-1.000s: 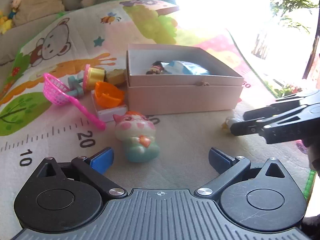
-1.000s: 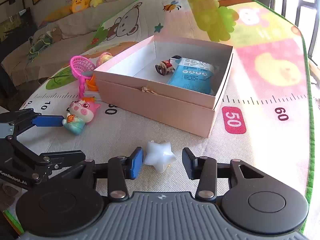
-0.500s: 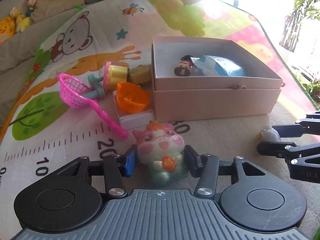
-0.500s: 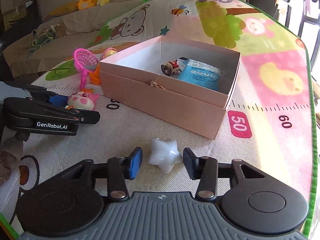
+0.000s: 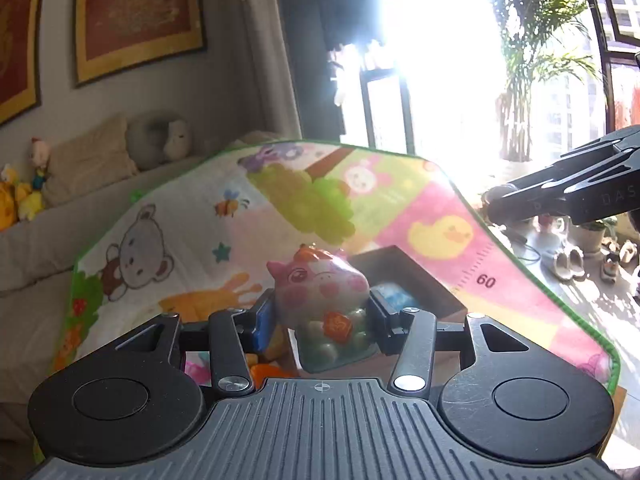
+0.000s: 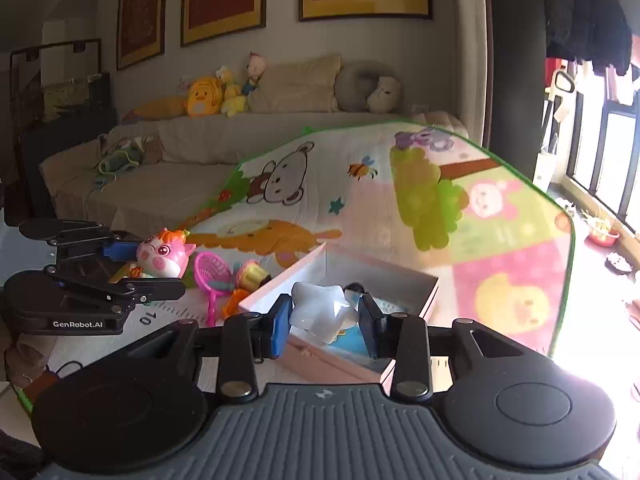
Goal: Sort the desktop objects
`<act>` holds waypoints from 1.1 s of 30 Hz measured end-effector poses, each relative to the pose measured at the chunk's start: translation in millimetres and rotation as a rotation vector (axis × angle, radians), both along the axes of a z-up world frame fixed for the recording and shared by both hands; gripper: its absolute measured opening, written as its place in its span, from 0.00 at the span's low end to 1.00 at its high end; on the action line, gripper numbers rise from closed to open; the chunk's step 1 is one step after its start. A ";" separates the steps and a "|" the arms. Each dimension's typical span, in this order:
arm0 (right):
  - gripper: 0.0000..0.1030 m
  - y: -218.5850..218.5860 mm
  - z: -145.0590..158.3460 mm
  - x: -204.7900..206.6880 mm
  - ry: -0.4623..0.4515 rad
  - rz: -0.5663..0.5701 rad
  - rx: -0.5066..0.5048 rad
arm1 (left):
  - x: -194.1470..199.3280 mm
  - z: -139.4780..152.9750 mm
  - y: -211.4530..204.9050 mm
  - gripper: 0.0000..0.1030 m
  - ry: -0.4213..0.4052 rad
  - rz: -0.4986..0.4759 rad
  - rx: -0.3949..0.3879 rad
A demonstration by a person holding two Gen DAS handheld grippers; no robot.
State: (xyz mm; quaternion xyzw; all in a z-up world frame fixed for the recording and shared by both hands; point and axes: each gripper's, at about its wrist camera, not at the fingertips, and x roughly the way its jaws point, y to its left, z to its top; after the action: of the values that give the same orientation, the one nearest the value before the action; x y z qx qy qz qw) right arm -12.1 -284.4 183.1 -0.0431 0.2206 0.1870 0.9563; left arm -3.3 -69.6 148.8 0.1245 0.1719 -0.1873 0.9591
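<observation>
Left hand-held gripper (image 5: 322, 318): clamped on the pink pig figure (image 5: 326, 304), carried clear of the play mat (image 6: 500, 240) that covers the table.
Right hand-held gripper (image 6: 323, 316): pads pressed on the white star (image 6: 322, 310), held in the air over the near side of the pink box (image 6: 424, 292).
Box contents: a blue packet (image 6: 352, 342) and a small dark figure, mostly hidden behind the star.
Done so far: two items lie in the box; two more are gripped and off the mat.
Left on mat: pink net scoop (image 6: 214, 276), an orange piece and a yellow-pink toy, clustered beside the box on its left side.
Judgement: roughly midway; pig and star not yet dropped in.
</observation>
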 end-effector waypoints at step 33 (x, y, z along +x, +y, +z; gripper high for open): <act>0.38 151.5 -83.7 157.2 0.303 0.149 -0.082 | 34.5 -137.6 93.0 0.96 0.300 0.354 -0.051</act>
State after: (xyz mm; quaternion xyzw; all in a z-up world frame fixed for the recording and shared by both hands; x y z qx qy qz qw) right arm 145.1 -133.0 99.4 -0.0696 0.3658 0.2525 0.8931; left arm 31.3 23.4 11.2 0.0389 0.3271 -0.0369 0.9435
